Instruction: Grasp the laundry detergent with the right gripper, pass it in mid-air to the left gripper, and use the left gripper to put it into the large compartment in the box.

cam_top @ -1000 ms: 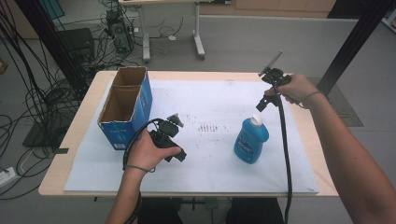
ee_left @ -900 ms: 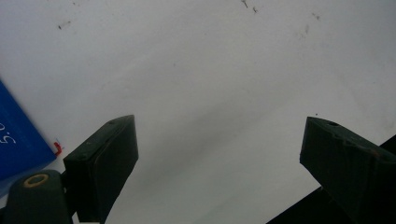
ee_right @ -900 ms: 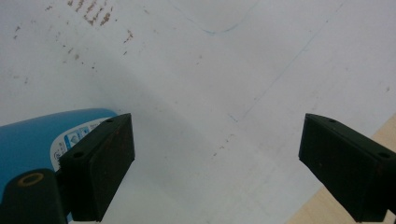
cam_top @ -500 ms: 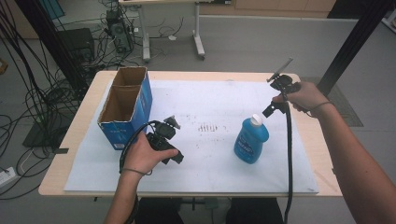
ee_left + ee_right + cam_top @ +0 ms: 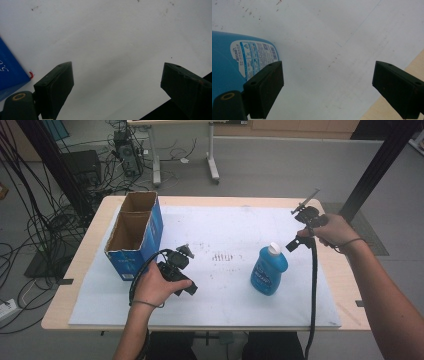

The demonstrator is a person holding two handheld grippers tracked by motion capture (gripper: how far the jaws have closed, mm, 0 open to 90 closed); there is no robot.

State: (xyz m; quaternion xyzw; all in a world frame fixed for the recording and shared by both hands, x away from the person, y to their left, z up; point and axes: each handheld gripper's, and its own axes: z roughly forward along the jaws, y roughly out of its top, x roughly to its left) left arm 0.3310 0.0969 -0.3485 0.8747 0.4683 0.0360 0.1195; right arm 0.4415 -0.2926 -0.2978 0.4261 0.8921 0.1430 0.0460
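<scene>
From above, the left hand [image 5: 159,285] rests low on the white sheet [image 5: 225,225] covering the bench [image 5: 345,285], wrapped round the left tool [image 5: 186,254], which points toward the box [image 5: 134,255] just beside it. The right forearm reaches in from the lower right, wrist raised, and the right hand [image 5: 334,230] holds the right tool [image 5: 294,245] above the sheet, angled down toward the bottle [image 5: 268,270], near it but apart. The bottle stands upright on the sheet, right of middle. Along the left tool [image 5: 117,82], both jaws stand wide over bare sheet, a blue corner of the box [image 5: 11,72] at the left. Along the right tool [image 5: 327,85], the jaws are wide with nothing between them; the bottle [image 5: 227,65] lies just outside the left jaw.
</scene>
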